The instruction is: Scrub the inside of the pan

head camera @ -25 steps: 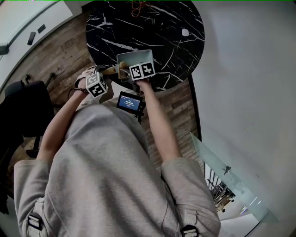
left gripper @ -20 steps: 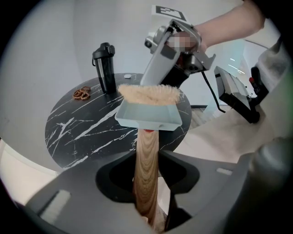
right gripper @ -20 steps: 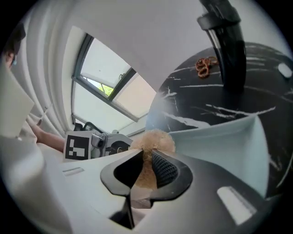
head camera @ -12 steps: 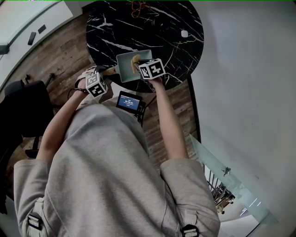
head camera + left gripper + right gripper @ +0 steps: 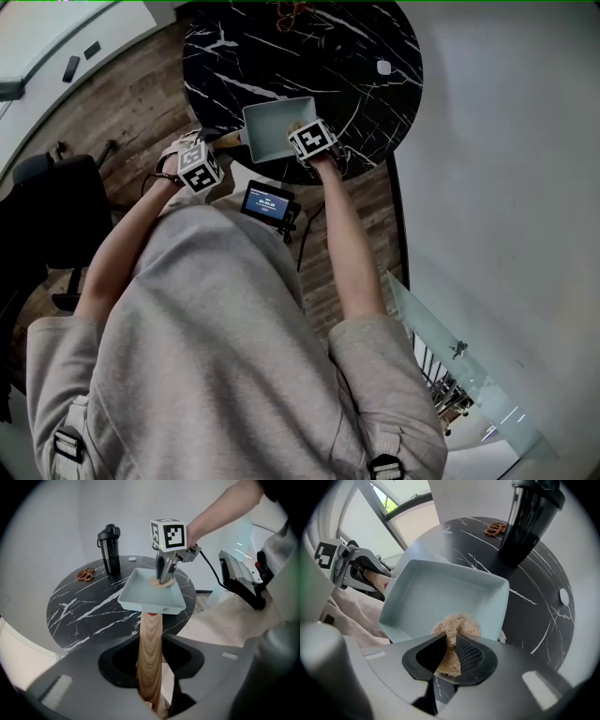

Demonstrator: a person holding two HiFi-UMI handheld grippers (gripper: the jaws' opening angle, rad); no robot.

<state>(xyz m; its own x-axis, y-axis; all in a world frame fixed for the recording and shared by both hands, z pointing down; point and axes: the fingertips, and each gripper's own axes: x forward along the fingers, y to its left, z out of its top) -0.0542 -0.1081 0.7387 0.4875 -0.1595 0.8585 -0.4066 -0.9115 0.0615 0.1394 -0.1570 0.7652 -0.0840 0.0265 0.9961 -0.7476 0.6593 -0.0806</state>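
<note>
The left gripper (image 5: 150, 663) has its jaws clamped on the wooden handle (image 5: 150, 630), which in the head view runs out toward eight o'clock from the pan (image 5: 267, 131). That grip seems meant to steady the pan at the near edge of the table (image 5: 356, 56) while the other side works. Inside the pan, near its four o'clock wall, a tan scrub pad (image 5: 457, 623) sits on the floor. The jaws of the right gripper (image 5: 450, 651) pinch it tight, angled down, probably to bear on the surface.

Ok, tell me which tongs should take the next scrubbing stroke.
Right. The right tongs grip the scrub pad, resting inside the pan; the left tongs clamp its wooden handle, steadying it.
</note>
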